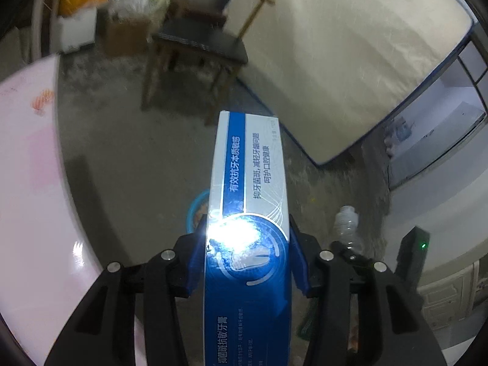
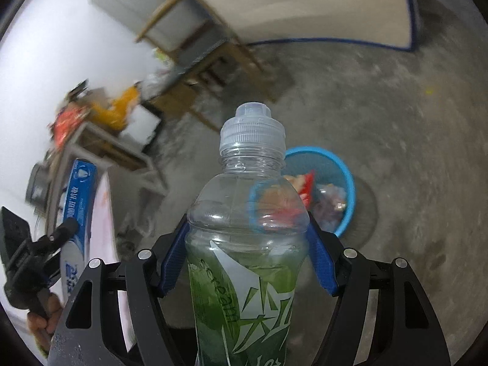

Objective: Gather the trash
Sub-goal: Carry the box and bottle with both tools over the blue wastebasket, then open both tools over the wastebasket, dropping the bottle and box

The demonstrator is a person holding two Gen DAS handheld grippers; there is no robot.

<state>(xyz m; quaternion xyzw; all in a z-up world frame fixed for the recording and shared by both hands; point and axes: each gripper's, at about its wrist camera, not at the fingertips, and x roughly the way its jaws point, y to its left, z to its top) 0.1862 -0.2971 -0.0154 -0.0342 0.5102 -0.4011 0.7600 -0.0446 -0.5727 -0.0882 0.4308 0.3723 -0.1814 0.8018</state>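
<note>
My left gripper [image 1: 247, 231] is shut on a long blue and white toothpaste box [image 1: 250, 189], which sticks out forward over the concrete floor. Part of a blue bin [image 1: 196, 210] peeks out left of the box. In the right wrist view my right gripper [image 2: 247, 238] is shut on a clear plastic bottle [image 2: 247, 228] with a green label and a clear cap. Just beyond the bottle, on the floor, stands the blue bin [image 2: 344, 180] with wrappers inside. The left gripper with the box [image 2: 77, 201] shows at the left edge, held by a hand [image 2: 39, 323]. The bottle [image 1: 347, 225] also appears at lower right in the left wrist view.
A pink-white round table [image 1: 33, 183] lies at the left. A wooden chair with a dark seat [image 1: 201, 42] stands ahead, a pale mattress [image 1: 350, 52] leans behind it. Boxes and bags [image 1: 79, 15] sit at the far left. Grey concrete floor [image 2: 381, 97] surrounds the bin.
</note>
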